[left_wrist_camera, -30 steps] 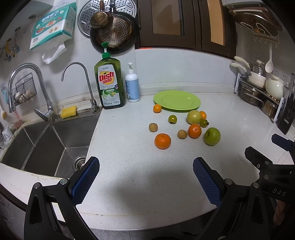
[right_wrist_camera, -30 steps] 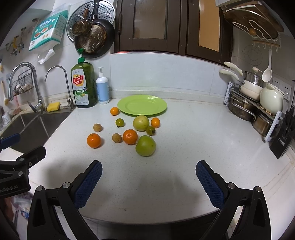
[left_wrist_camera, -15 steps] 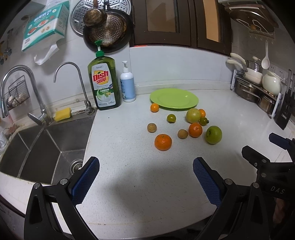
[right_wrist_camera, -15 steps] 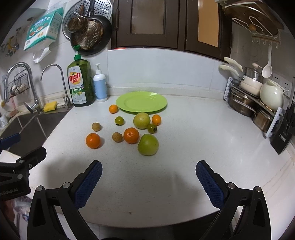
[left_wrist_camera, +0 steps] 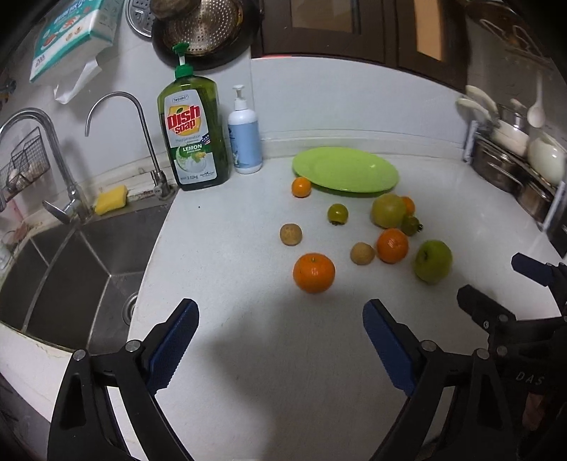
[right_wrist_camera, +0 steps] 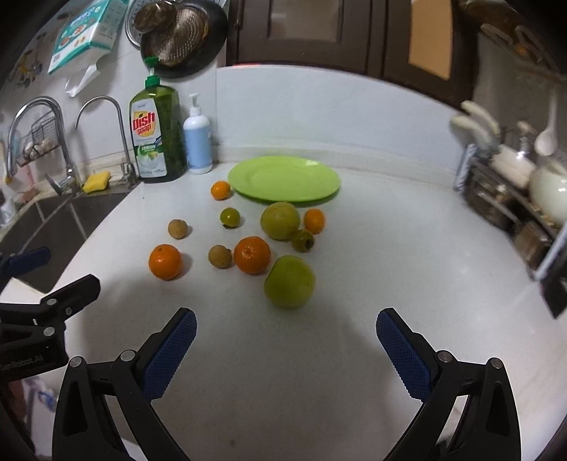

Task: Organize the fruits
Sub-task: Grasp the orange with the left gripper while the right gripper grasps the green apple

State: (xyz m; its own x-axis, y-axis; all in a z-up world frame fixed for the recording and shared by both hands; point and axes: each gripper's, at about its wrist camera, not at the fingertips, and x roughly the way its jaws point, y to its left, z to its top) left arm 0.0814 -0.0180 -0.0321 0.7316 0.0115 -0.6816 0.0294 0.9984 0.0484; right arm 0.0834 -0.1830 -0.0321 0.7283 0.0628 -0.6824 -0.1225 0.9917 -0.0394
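both jaws released, nothing held | right gripper drop straight over green apple | then green plate

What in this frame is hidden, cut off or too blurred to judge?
- Small orange: left wrist view, mostly hidden behind the yellow-green fruit.
- Dish rack: right wrist view, motion-blurred, so its contents are unclear.
- Hanging pan: left wrist view, top cut off by the frame edge.
- Small brown fruits: both views, too small to identify.
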